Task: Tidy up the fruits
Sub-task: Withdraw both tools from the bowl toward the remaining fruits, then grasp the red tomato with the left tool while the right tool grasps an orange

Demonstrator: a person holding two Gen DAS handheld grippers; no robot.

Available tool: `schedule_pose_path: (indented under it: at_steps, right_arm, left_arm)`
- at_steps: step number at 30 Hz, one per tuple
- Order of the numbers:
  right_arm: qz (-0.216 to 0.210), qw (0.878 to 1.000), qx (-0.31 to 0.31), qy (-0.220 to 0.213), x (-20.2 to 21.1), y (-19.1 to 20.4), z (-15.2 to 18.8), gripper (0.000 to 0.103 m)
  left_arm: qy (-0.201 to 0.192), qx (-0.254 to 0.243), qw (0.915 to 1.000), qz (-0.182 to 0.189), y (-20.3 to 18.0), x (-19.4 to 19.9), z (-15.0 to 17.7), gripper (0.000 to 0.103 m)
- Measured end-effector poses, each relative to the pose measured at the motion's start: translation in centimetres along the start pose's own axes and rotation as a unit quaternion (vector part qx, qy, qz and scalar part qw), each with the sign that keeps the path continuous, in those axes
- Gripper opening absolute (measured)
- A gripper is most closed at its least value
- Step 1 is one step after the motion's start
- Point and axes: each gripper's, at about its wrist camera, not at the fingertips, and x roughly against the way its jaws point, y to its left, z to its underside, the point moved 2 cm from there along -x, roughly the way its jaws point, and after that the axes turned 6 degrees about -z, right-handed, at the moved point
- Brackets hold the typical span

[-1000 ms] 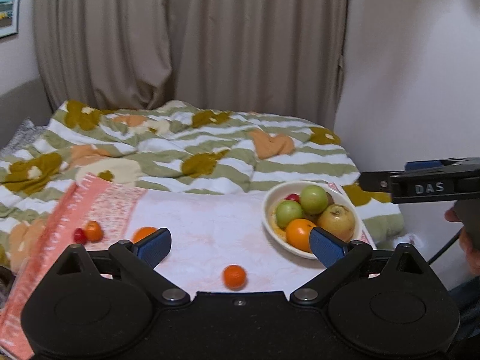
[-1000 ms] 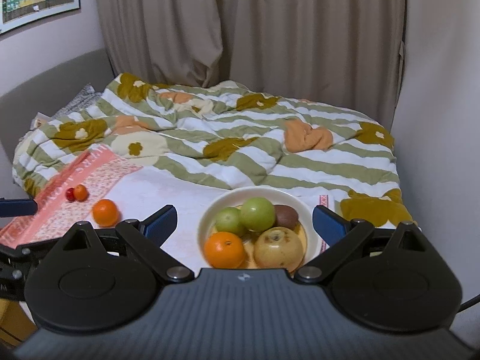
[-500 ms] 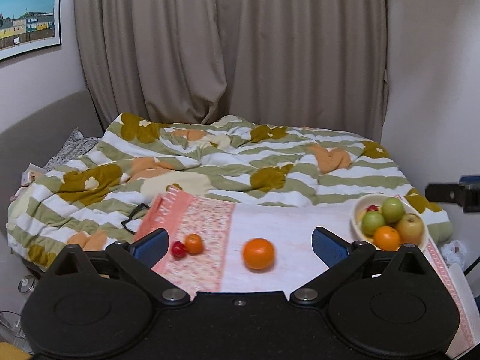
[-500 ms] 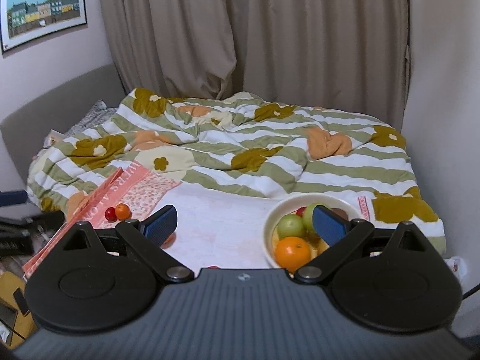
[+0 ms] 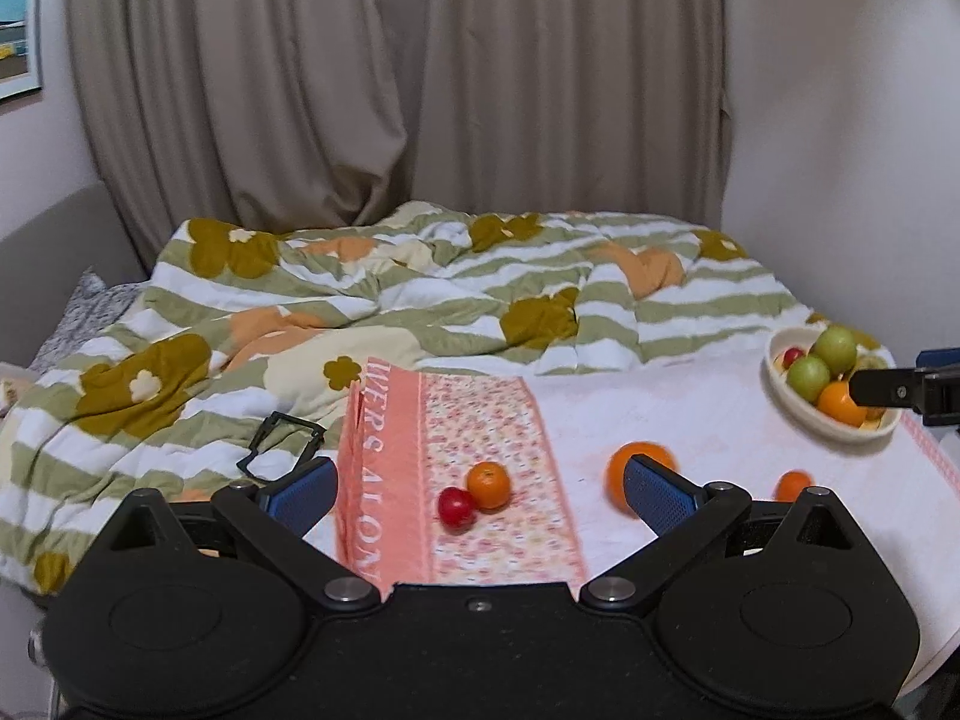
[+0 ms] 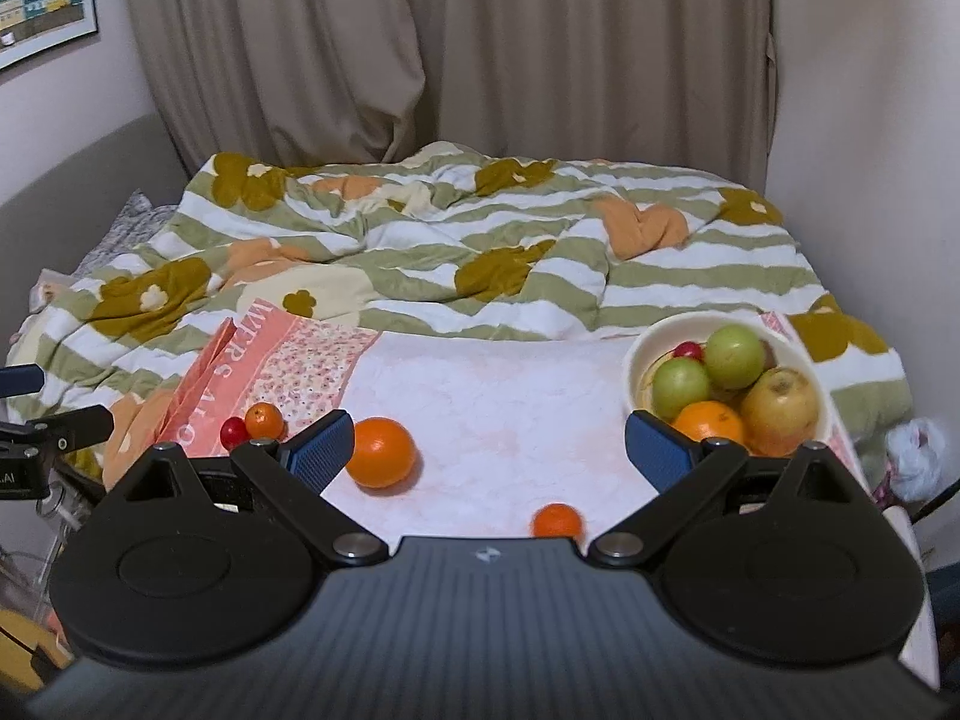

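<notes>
A white bowl (image 6: 636, 354) at the right holds two green apples, a yellow apple, an orange and a small red fruit; it also shows in the left wrist view (image 5: 798, 405). Loose on the cloth lie a large orange (image 6: 381, 452), a small orange (image 6: 557, 521), another small orange (image 5: 488, 484) and a small red fruit (image 5: 456, 507). My left gripper (image 5: 477, 495) is open and empty, above the red fruit and small orange. My right gripper (image 6: 486, 450) is open and empty between the large orange and the bowl.
A pink-and-white cloth (image 5: 480, 420) covers the near bed. A striped flowered duvet (image 5: 420, 288) lies behind. Black glasses (image 5: 279, 441) sit left of the cloth. Curtains and walls stand behind. A white crumpled thing (image 6: 915, 459) hangs at the right bed edge.
Both wrist views have shifted: the left gripper swung left from the bowl toward the red fruit and small orange. The right gripper drew back, so the loose oranges now show.
</notes>
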Motion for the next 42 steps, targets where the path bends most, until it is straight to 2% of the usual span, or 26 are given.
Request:
schedule_pose_path:
  at_steps: [3, 11, 18, 24, 28, 32, 33, 37, 39, 42]
  right_arm:
    - [0.006, 1.000, 0.008, 0.002, -2.1, 1.3, 0.5, 0.103]
    - [0.010, 0.999, 0.017, 0.044, -8.5, 3.0, 1.4, 0.103]
    - [-0.006, 0.997, 0.009, 0.074, -12.8, 3.7, 1.8, 0.103]
    - [-0.011, 0.996, 0.022, 0.088, -15.0, 4.1, 1.8, 0.103]
    - [-0.014, 0.995, 0.026, 0.097, -15.9, 4.3, 1.9, 0.103]
    - [-0.017, 0.994, 0.029, 0.105, -16.6, 4.4, 2.1, 0.103]
    - [-0.017, 0.994, 0.030, 0.106, -16.7, 4.5, 2.2, 0.103]
    - [-0.021, 0.993, 0.028, 0.115, -17.3, 4.5, 2.4, 0.103]
    - [-0.022, 0.993, 0.027, 0.116, -17.4, 4.7, 2.6, 0.103]
    - [-0.024, 0.992, 0.034, 0.120, -17.7, 5.2, 2.8, 0.103]
  left_arm:
    - [0.019, -0.014, 0.9996, 0.013, 1.6, -2.5, 0.3, 0.103]
    - [0.055, -0.034, 0.9973, 0.036, 3.5, -8.5, 1.0, 0.102]
    - [0.080, -0.056, 0.9943, 0.042, 3.2, -12.4, 1.1, 0.100]
    - [0.108, -0.085, 0.9887, 0.059, 2.1, -15.1, 1.7, 0.092]
    - [0.125, -0.103, 0.9844, 0.069, 1.4, -16.5, 2.2, 0.077]
    - [0.136, -0.114, 0.9810, 0.077, 1.1, -17.4, 2.7, 0.069]
    - [0.139, -0.115, 0.9803, 0.080, 1.0, -17.7, 2.8, 0.058]
    - [0.147, -0.117, 0.9781, 0.089, 1.0, -18.2, 3.1, 0.041]
    - [0.151, -0.118, 0.9769, 0.094, 0.9, -18.4, 3.2, 0.035]
    - [0.147, -0.118, 0.9774, 0.095, 1.0, -18.4, 3.3, 0.034]
